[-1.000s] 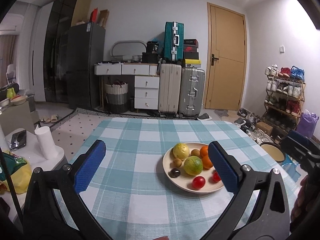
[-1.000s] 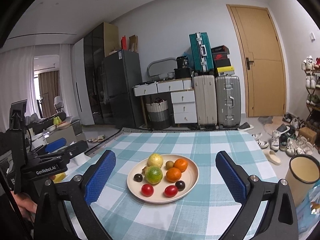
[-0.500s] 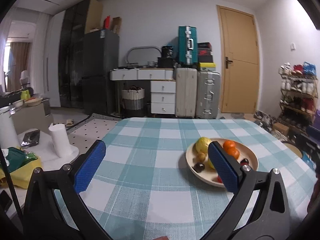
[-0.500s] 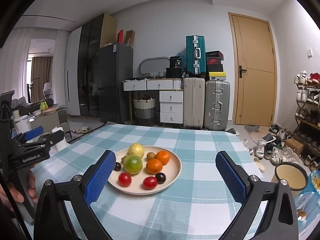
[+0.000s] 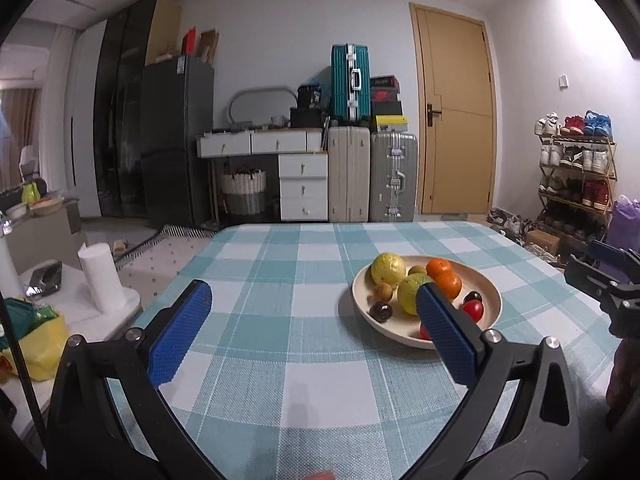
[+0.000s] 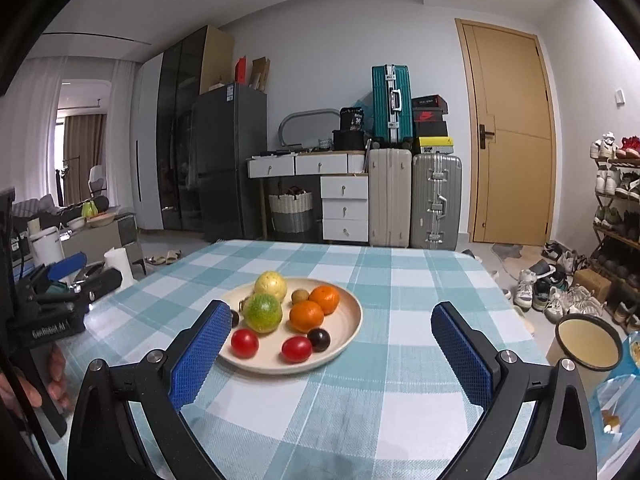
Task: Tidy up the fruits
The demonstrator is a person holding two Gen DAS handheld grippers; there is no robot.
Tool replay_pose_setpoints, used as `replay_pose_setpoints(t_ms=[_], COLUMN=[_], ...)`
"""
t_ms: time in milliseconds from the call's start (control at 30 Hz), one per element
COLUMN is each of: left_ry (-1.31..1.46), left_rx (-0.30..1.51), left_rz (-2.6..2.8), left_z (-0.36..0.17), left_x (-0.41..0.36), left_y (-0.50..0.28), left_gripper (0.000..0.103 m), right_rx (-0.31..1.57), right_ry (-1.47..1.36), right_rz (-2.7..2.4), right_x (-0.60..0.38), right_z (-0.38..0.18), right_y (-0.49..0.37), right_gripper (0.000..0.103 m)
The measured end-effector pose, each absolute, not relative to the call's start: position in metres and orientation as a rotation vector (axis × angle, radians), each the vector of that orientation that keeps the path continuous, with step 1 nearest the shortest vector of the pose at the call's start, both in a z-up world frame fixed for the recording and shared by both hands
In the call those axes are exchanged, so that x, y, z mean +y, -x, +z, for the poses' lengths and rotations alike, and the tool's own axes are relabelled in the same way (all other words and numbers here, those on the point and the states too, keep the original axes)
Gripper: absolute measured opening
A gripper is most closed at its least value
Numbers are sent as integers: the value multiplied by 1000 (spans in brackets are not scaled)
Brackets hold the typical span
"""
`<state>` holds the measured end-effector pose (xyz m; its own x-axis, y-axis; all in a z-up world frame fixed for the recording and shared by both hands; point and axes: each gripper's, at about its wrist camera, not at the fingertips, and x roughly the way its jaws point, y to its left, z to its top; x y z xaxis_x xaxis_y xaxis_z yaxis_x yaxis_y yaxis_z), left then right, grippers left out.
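At the centre of the right wrist view, a cream plate [image 6: 352, 322] sits on the checked cloth of the bench [image 6: 420, 280] and holds all the fruit. Toward its far rim lies a yellow fruit [image 6: 271, 286], with a green-yellow fruit [image 6: 263, 312] just in front of it. To their right are two oranges [image 6: 306, 316], touching each other, and a small brown fruit [image 6: 299, 296] sits behind them. Along the near rim lie two red tomatoes [image 6: 244, 343], apart from one another, and a dark plum [image 6: 319, 339] just beside the right-hand tomato. Another dark fruit is half hidden behind the blue pad at the plate's left edge.

Low in that frame, the right tool [image 6: 334, 344] has its fingers spread wide, nothing between them, above the cloth on the near side of the plate. A tan round bin [image 6: 588, 346] stands on the floor at the lower right.

From the left wrist view, the left tool [image 5: 316, 328] is likewise wide apart and holds nothing; the plate [image 5: 490, 292] lies right of centre, partly behind its right-hand pad. A white paper roll [image 5: 100, 278] stands on a low side table at the left edge.
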<state>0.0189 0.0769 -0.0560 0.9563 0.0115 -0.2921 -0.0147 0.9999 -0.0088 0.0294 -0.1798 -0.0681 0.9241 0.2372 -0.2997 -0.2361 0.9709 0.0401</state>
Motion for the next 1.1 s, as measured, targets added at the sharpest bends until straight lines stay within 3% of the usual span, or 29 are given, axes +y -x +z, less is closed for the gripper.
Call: replay_pose_setpoints(t_ms=[1100], left_ry=[20], left_rx=[312], left_rz=[47], left_z=[-58], left_x=[83], left_y=[-27], left_gripper=[102], right_rx=[331], right_ry=[9], right_rz=[264], right_x=[-176], right_z=[-69], right_y=[-30], right_gripper=[103])
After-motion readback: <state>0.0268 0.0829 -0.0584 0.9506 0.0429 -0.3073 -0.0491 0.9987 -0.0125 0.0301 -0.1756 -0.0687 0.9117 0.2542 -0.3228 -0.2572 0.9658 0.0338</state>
